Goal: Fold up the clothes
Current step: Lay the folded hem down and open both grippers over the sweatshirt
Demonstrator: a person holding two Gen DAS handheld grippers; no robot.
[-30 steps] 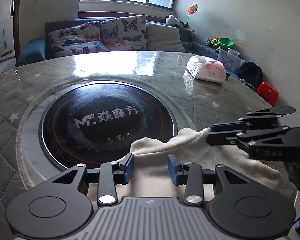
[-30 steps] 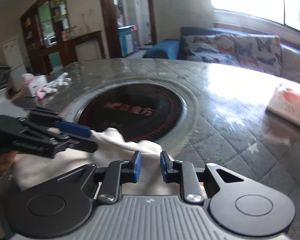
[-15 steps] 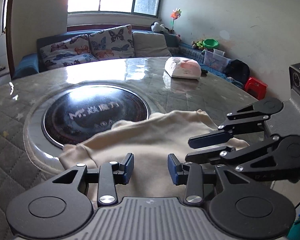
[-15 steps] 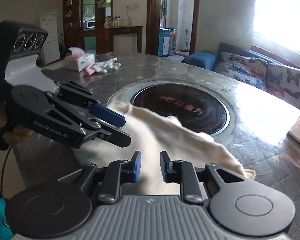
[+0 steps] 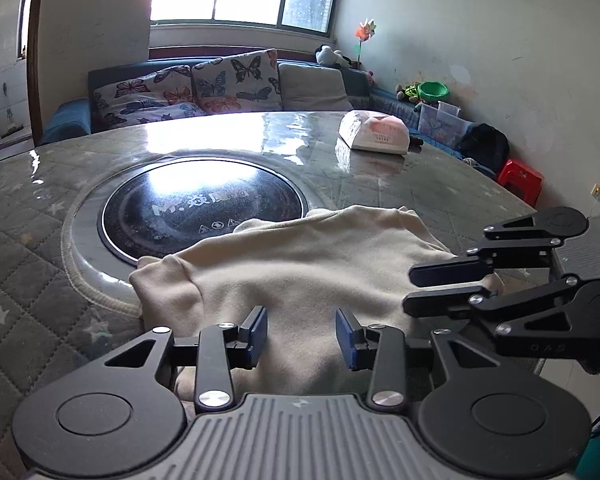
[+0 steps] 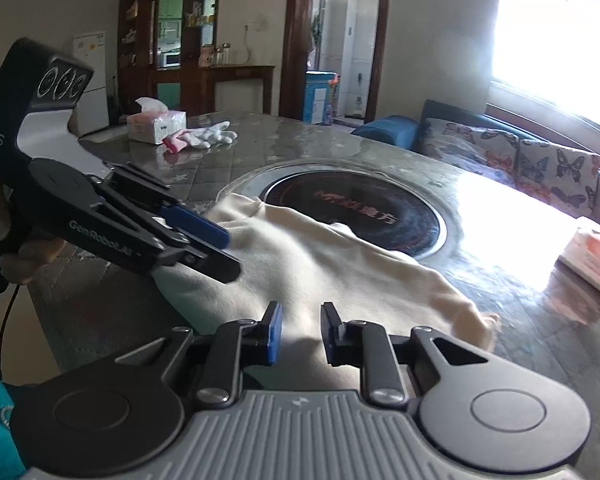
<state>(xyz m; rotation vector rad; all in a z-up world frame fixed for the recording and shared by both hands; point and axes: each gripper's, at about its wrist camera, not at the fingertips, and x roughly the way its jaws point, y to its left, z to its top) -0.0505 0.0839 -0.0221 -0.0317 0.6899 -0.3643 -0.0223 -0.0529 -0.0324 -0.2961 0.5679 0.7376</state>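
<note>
A cream garment (image 5: 308, 264) lies spread on the quilted table, its far edge lapping onto the round black cooktop (image 5: 196, 208). My left gripper (image 5: 302, 334) hovers open over the garment's near part, nothing between its blue pads. My right gripper (image 5: 436, 288) reaches in from the right, its fingers apart just above the cloth's right edge. In the right wrist view the same garment (image 6: 324, 268) runs from the cooktop (image 6: 380, 216) to the near edge. There the right gripper (image 6: 300, 334) is open above it, and the left gripper (image 6: 224, 254) comes in from the left, held by a hand.
A pink-and-white tissue pack (image 5: 374, 136) sits on the far right of the table (image 5: 28, 216). A tissue box (image 6: 156, 126) and white gloves (image 6: 210, 138) lie at the far left. A sofa with butterfly cushions (image 5: 204, 88) stands behind the table.
Both grippers have drawn back and risen. The garment, bunched near the fingers a second ago, now lies spread wider and flatter. Both grippers kept their openings.
</note>
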